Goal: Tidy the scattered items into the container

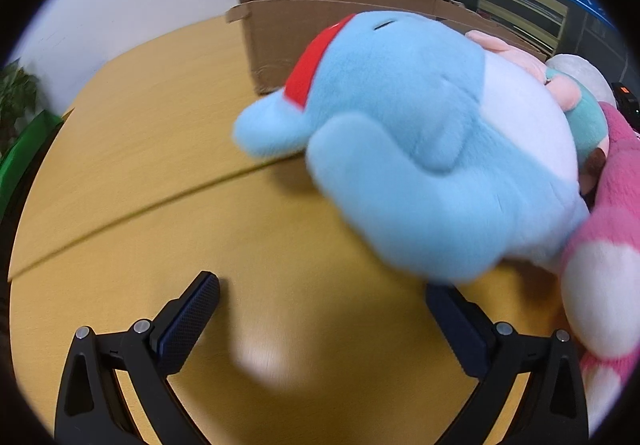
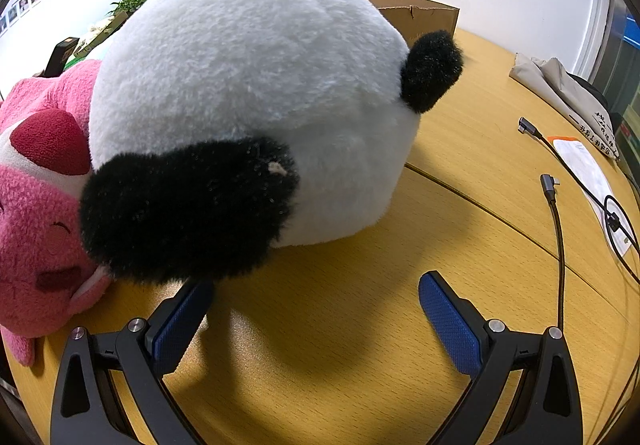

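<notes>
Left wrist view: a wooden surface (image 1: 168, 173) fills the frame, with a seam running from lower left to centre.
Left claw (image 1: 320, 303): released, jaws spread wide at the bottom of the frame, nothing between them; its right finger tip sits just under the blue plush.
Blue plush (image 1: 420, 149): right of centre, light blue with a white belly and a red band, lying on the surface and blurred at its lower edge.
Cardboard box (image 1: 280, 41): upper centre, behind the blue plush, flaps up.
Pink plush (image 1: 616, 213): right edge, pressed against the blue plush; a smaller pastel plush (image 1: 520, 57) lies above it.
Right wrist view: the same wooden surface, pink plush (image 2: 36, 205) at the left edge, touching the panda.
Panda plush (image 2: 248, 85): left of centre, white and round with black limbs, resting on the surface; the box (image 2: 420, 11) edge shows behind it at upper centre.
Right claw (image 2: 316, 301): released, jaws wide apart, empty; its left finger tip is under the panda's black limb.
Cables (image 2: 556, 213): right side, loose on the surface beside a paper sheet (image 2: 588, 173).
</notes>
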